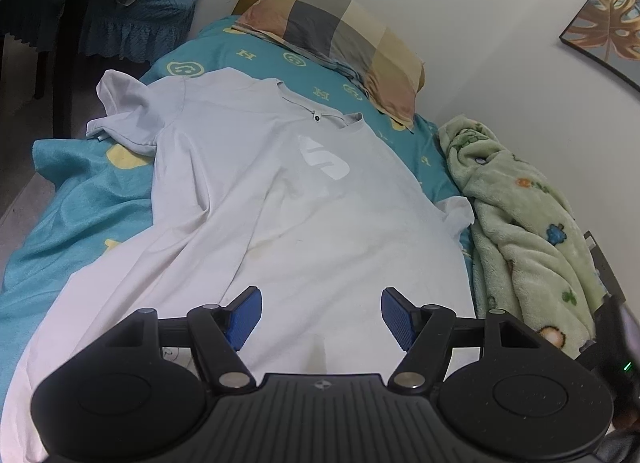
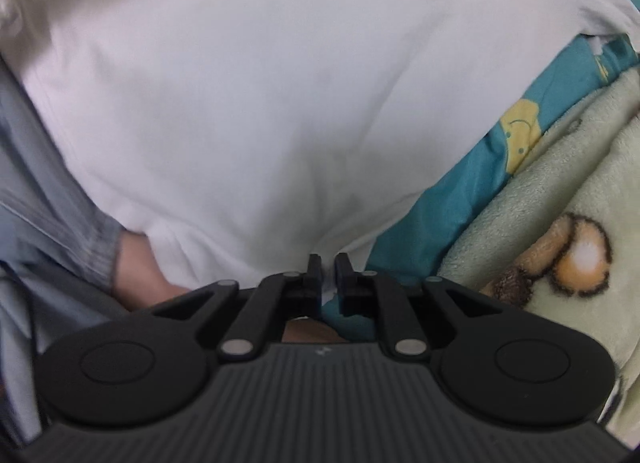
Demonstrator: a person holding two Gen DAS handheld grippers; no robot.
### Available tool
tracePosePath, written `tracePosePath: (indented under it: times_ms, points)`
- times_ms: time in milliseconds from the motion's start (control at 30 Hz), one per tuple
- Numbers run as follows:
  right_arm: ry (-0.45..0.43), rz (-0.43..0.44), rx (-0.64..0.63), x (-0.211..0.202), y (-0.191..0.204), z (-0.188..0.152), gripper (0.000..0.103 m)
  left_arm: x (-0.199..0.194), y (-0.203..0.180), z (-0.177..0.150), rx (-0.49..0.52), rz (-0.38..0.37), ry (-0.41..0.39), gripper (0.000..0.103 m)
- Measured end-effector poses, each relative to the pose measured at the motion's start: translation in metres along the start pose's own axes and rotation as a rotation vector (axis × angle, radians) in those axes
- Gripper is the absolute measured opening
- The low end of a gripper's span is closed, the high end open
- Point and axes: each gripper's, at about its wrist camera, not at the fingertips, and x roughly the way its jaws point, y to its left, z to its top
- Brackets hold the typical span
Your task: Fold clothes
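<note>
**White T-shirt spread on the bed, right gripper closed at its hem**

Seen from the left wrist view, from left to right: a dark blue covered chair (image 1: 132, 19) in the far left corner, then the teal bed sheet (image 1: 84, 199) with yellow and pale prints. Over the sheet, spread flat with the front side up, the white T-shirt (image 1: 256, 191), collar toward the checked pillow (image 1: 336, 39), one sleeve crumpled at the left edge of the bed. Further right, just beside the shirt, a green fleece blanket (image 1: 528, 231) bunched against the wall, and a leaf picture (image 1: 608, 23) on the wall above.

Left gripper (image 1: 321, 319) above the lower part of the shirt, blue pads wide apart, nothing between them.

In the right wrist view: a hand (image 2: 140, 271) with a grey cuff at the left, touching the white cloth. Right gripper (image 2: 328, 275) at the lower edge of the T-shirt, fingers almost together with a narrow gap; whether the cloth is pinched there, impossible to tell. At the right, the same teal sheet and green blanket.
</note>
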Motion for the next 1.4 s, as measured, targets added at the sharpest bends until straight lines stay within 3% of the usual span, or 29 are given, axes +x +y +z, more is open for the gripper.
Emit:
tracePosePath:
  times_ms: [100, 167, 267, 333, 433, 633, 800, 967, 1100, 1167, 1200, 1233, 1267, 1400]
  points:
    - [-0.108, 0.045, 0.049, -0.026, -0.015, 0.000, 0.026, 0.002, -0.002, 0.004, 0.019, 0.007, -0.006, 0.069]
    - [-0.188, 0.082, 0.102, -0.043, -0.030, 0.002, 0.042, 0.004, -0.004, 0.006, 0.031, 0.019, -0.016, 0.070]
    - [-0.311, 0.134, 0.204, -0.058, -0.061, 0.007, 0.055, 0.008, -0.007, 0.009, 0.047, 0.029, -0.023, 0.072]
    - [-0.391, 0.148, 0.282, -0.061, -0.085, 0.013, 0.055, 0.012, -0.009, 0.010, 0.059, 0.039, -0.024, 0.073]
    - [-0.491, 0.075, 0.430, -0.040, -0.132, 0.029, 0.055, 0.021, -0.012, 0.013, 0.072, 0.044, -0.026, 0.073]
    - [-0.754, 0.084, 0.855, -0.007, -0.233, 0.070, 0.055, 0.049, -0.002, 0.024, 0.012, 0.033, -0.021, 0.073]
    - [-0.817, 0.204, 1.182, 0.040, -0.298, 0.078, 0.055, 0.073, 0.011, 0.027, -0.049, 0.025, 0.017, 0.073]
    - [-0.898, 0.308, 1.338, 0.074, -0.326, 0.081, 0.065, 0.088, 0.019, 0.032, -0.078, -0.003, 0.034, 0.072]
    - [-0.986, 0.353, 1.409, 0.088, -0.336, 0.083, 0.065, 0.097, 0.026, 0.032, -0.101, -0.007, 0.041, 0.072]
    - [-1.006, 0.290, 1.395, 0.084, -0.333, 0.085, 0.063, 0.101, 0.030, 0.033, -0.118, -0.007, 0.047, 0.072]
    - [-1.006, 0.261, 1.385, 0.082, -0.330, 0.086, 0.057, 0.102, 0.032, 0.033, -0.126, -0.009, 0.047, 0.072]
    - [-1.006, 0.232, 1.376, 0.080, -0.327, 0.087, 0.028, 0.102, 0.033, 0.034, -0.130, -0.011, 0.045, 0.071]
    - [-1.005, 0.203, 1.366, 0.078, -0.325, 0.088, 0.010, 0.102, 0.033, 0.034, -0.130, -0.011, 0.040, 0.071]
    - [-1.032, 0.084, 1.314, 0.062, -0.312, 0.090, 0.009, 0.094, 0.030, 0.037, -0.122, -0.009, 0.005, 0.071]
